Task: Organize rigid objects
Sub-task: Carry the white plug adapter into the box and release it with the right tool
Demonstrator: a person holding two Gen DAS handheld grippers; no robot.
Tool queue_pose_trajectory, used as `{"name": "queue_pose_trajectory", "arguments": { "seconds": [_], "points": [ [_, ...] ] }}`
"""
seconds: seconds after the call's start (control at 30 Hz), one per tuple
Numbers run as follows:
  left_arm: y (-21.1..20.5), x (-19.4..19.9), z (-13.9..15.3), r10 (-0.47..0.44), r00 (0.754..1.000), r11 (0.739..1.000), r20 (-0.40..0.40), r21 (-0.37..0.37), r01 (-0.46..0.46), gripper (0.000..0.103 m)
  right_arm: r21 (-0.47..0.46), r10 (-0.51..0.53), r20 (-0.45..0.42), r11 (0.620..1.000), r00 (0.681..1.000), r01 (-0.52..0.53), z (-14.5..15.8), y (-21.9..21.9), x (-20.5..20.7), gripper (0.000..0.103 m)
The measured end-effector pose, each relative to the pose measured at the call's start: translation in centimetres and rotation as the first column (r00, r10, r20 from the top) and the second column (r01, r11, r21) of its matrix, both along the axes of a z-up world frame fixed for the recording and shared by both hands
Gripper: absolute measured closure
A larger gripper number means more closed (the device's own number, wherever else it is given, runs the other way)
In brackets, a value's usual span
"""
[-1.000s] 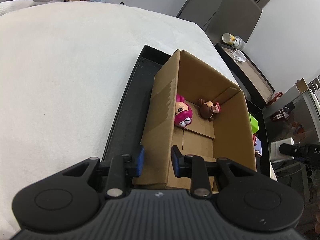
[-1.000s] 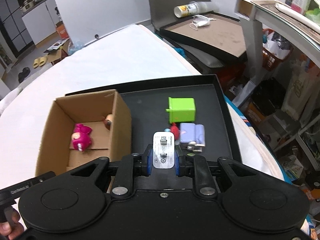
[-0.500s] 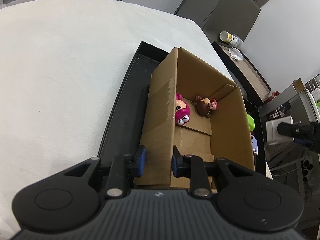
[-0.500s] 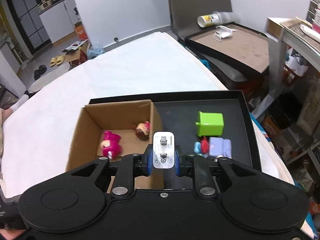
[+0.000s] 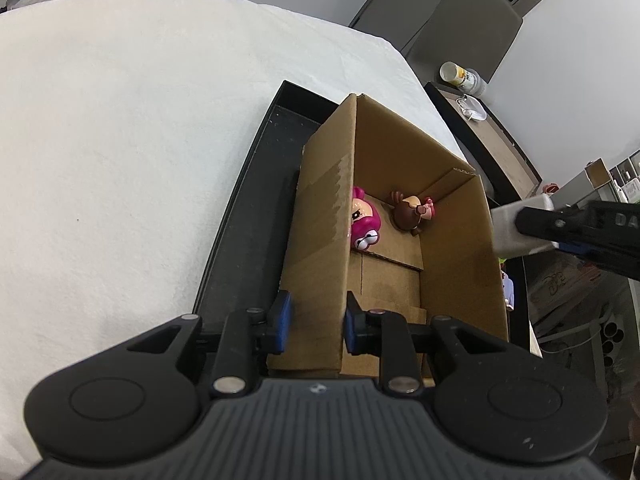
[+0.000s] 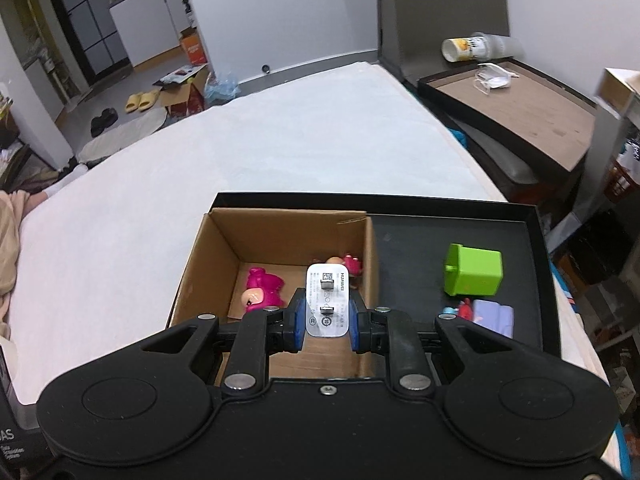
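A: In the left wrist view, what is the left gripper (image 5: 315, 322) doing?

B: Its blue pads are clamped on the near left wall of the cardboard box (image 5: 326, 216), steadying it. The box sits in a black tray (image 5: 244, 216) on a white-covered surface (image 5: 120, 140). Inside lie a pink figurine (image 5: 364, 226) and a brown figurine (image 5: 412, 214), near the far end. At the right edge the right gripper (image 5: 520, 224) reaches in, carrying a white block level with the box's right wall.

A: And in the right wrist view?

B: The right gripper (image 6: 325, 320) is closed on a white wall charger (image 6: 327, 300), prongs folded, label facing the camera. It hangs over the box (image 6: 276, 228), above the near right part. Out on the tray (image 6: 400, 236) are a green cube-shaped toy (image 6: 474, 276) and a lilac block with a small red and blue piece (image 6: 486, 314), well apart from the box.

A: So which step is this?

B: I'd judge the carry is nearly done and the drop is next. That calls for lowering the charger into free floor clear of the two figurines, then letting the pads part while the left keeps its hold on the wall
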State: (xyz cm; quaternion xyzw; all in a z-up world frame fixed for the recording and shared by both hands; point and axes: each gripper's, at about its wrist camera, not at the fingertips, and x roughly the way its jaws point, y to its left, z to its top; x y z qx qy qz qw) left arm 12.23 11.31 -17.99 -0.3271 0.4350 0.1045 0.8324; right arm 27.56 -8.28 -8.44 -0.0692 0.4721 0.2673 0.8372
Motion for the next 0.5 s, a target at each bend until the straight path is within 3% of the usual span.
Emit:
{"name": "queue_pose_trajectory", "arguments": {
  "seconds": [0.5],
  "points": [
    [0.3, 0.1, -0.4, -0.007, 1.000, 1.000, 0.006, -0.027, 0.007, 0.077, -0.085, 0.057, -0.029, 0.995, 0.998, -0.060, -3.9, 4.5, 0.7, 0.082]
  ]
}}
